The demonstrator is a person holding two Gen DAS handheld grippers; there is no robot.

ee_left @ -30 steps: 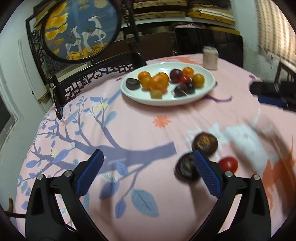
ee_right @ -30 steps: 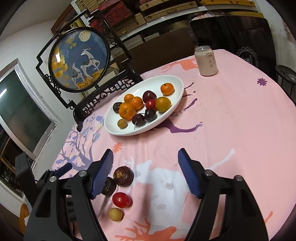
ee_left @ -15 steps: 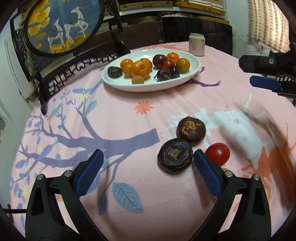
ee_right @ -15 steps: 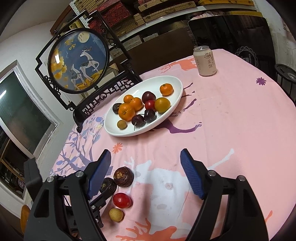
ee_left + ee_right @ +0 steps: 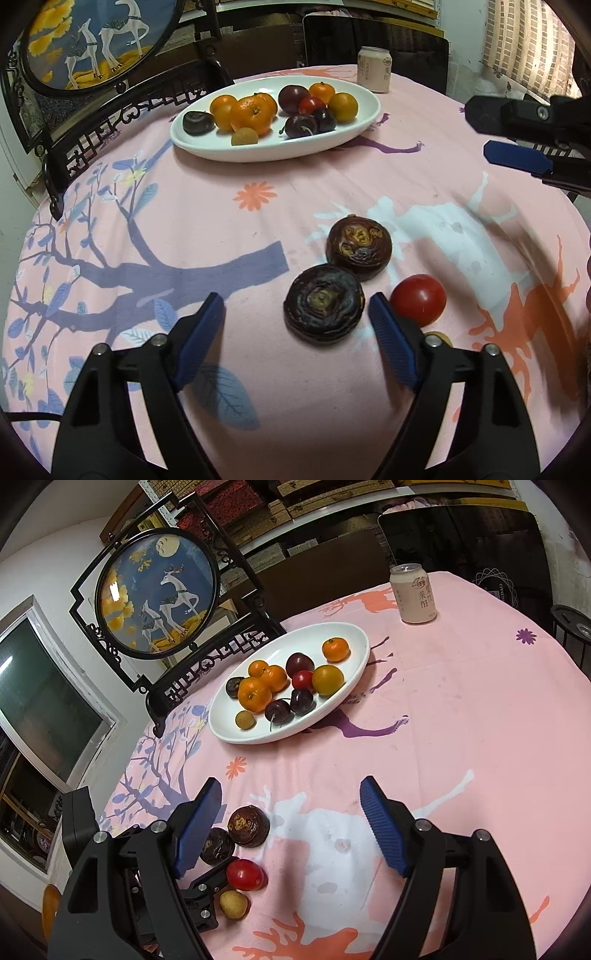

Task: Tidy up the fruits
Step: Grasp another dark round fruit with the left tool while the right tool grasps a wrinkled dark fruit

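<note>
On the pink cloth a dark wrinkled round fruit (image 5: 324,309) lies between the fingers of my left gripper (image 5: 295,332). Its jaws are closing: the right pad is almost at the fruit and the left pad stands well clear. A second dark fruit (image 5: 360,247) sits just behind it, and a red tomato (image 5: 418,299) lies to the right. A small yellow fruit (image 5: 233,904) rests near the tomato (image 5: 245,874). My right gripper (image 5: 291,794) hovers open over bare cloth with nothing between its fingers. The white plate (image 5: 280,153) at the back holds several oranges and plums.
A drink can (image 5: 413,592) stands behind the plate (image 5: 295,734). At the table's far left edge a round deer picture (image 5: 159,594) stands in a black carved frame. Dark chairs and shelves lie beyond the table. The cloth to the right of the loose fruits is bare.
My left gripper tipped downward and came closer to the near dark fruit, which now lies between its fingers. Its jaws have narrowed. The right gripper has barely moved.
</note>
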